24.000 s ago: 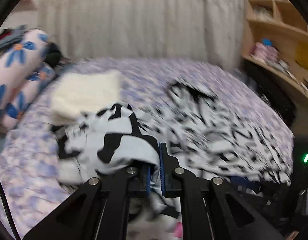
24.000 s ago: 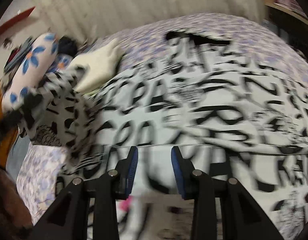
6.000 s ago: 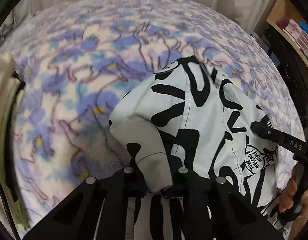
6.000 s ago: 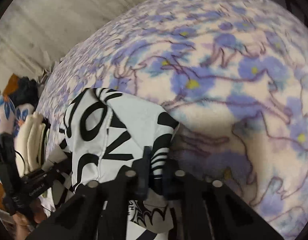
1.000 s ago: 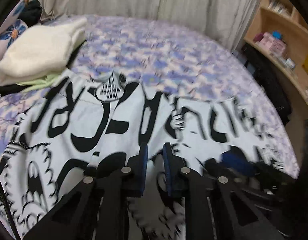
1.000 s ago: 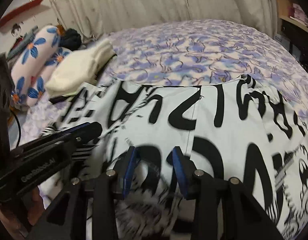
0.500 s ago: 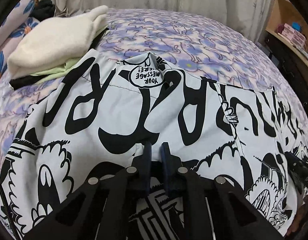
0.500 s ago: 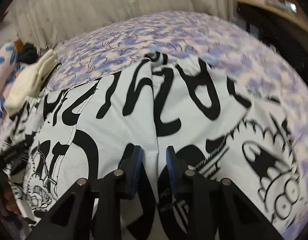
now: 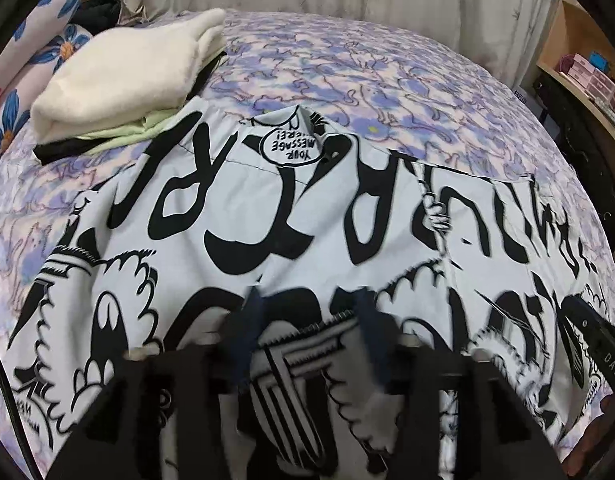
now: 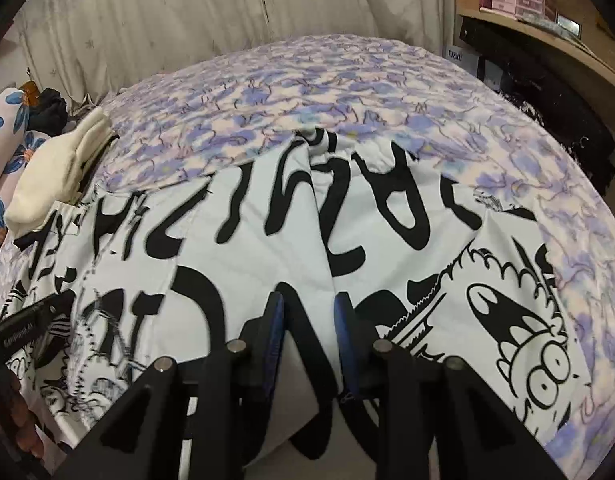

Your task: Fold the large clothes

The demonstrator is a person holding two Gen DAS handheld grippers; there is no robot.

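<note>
the black-and-white printed garment (image 9: 291, 216) lies spread flat across the purple floral bedspread (image 9: 367, 80), its far edge running roughly straight across the bed. a second ago both views were streaked with blur and the cloth was partly bunched near the cameras; now it lies smoother and the lettering reads sharply, with the "your message here" bubble at the far edge in the left view.

the left gripper (image 9: 307, 332) has changed most: half a second ago its blue pads were pinched nearly together, and now its jaws are opening, blurred, standing well apart with the striped print of the cloth showing between them and nothing pressed by either pad.

the right gripper (image 10: 307, 320) sits over the near part of the garment with its jaws a little apart, much as half a second ago; cloth lies under the gap, and the pads do not pinch it.

the folded cream stack (image 9: 127, 72) rests at the far left of the bed, touching the garment's corner, beside the flowered pillows (image 9: 11, 92). a shelf (image 10: 547, 40) stands at right.
</note>
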